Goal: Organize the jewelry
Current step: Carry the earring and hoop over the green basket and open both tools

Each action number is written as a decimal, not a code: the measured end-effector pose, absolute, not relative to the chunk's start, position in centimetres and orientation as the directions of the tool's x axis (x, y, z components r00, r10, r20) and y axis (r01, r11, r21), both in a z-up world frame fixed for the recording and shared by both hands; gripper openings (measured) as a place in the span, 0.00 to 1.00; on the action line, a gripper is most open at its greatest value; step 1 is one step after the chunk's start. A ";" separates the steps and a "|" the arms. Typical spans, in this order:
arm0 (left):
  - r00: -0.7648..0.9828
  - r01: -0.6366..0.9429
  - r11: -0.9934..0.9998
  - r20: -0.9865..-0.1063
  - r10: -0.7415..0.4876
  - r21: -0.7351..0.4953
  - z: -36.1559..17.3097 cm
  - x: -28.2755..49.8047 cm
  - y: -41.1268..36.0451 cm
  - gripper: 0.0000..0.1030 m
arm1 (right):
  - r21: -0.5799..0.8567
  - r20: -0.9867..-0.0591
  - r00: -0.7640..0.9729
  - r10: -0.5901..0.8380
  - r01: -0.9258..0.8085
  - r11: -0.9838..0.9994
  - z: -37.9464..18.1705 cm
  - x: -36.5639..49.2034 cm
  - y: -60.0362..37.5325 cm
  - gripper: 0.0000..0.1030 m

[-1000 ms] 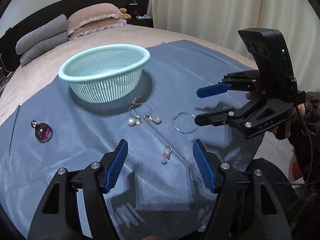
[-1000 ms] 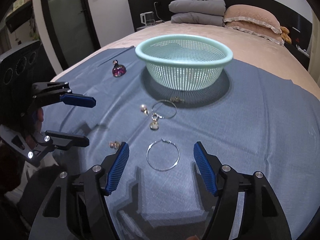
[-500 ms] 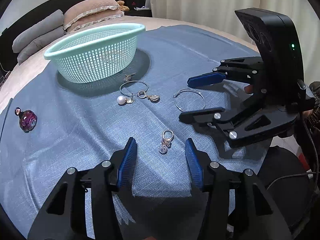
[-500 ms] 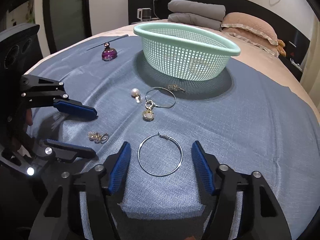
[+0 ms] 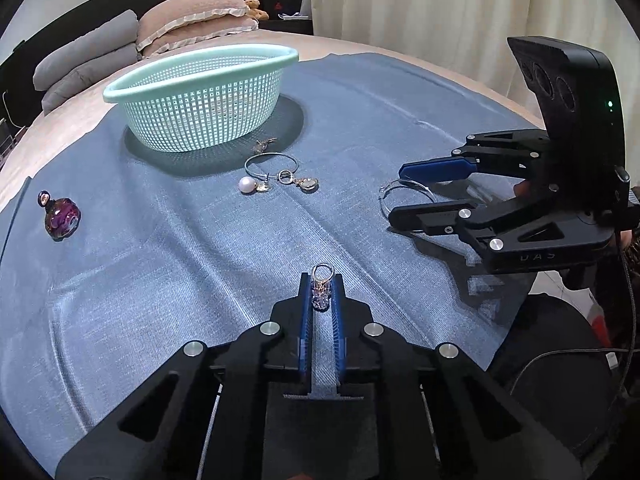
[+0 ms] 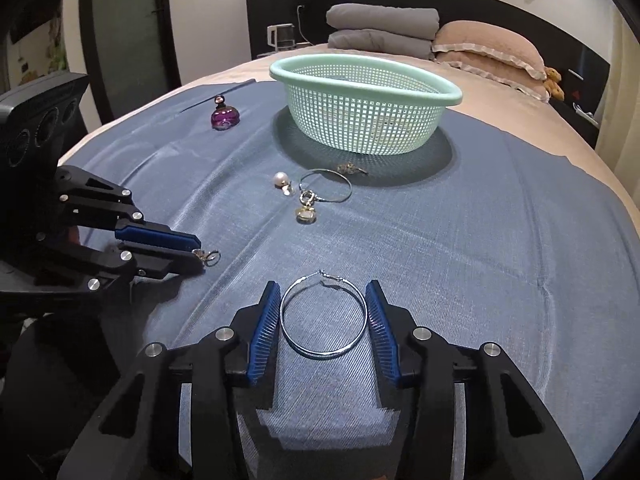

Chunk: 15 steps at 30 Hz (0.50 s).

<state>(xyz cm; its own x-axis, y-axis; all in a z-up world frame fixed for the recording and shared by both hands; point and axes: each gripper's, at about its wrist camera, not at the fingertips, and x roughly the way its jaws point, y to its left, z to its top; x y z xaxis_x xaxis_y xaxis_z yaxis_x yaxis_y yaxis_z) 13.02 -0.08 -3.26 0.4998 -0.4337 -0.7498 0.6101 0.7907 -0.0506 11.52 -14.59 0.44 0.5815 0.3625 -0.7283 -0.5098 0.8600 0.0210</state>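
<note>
Jewelry lies scattered on the blue cloth that covers the bed, and I am working both grippers over it. My left gripper is clenched on the small crystal earring: its blue pads press the charm from both sides, and the earring's ring pokes out just past the fingertips. From the right wrist view I see the same earring at the tips of the left gripper, low against the cloth.

My right gripper is spread, with the large hoop earring lying flat on the cloth between its blue pads. The hoop sits very near both pads, but I cannot tell whether it touches them. In the left wrist view the right gripper straddles that hoop, partly hiding it.

Farther out, a second hoop lies with a gold charm earring at its near edge and a pearl earring just beside it. A small gold piece rests in the shadow near the foot of the mint basket. A purple perfume bottle stands upright, well apart to the left of the basket. Pillows are stacked at the head of the bed.
</note>
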 end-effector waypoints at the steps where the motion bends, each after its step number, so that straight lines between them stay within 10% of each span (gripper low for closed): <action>1: 0.503 0.608 0.793 -0.749 -0.432 -0.049 -3.1 12.8 0.1 0.10 | 0.016 -0.726 0.585 0.362 -0.512 0.859 0.6 11.2 -14.6 0.40; 15: 0.649 0.560 0.826 -0.653 -0.390 0.063 6.0 13.6 3.9 0.10 | -0.101 -0.602 0.715 0.356 -0.511 0.854 10.1 11.8 -15.6 0.40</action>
<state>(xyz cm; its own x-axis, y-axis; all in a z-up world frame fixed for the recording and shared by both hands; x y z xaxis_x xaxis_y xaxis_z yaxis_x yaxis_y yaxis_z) 13.63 3.87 6.00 0.6486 -0.3903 -0.6534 0.5603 0.8259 0.0628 11.84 -15.59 10.09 0.7145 0.3563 -0.6021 -0.5110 0.8536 -0.1011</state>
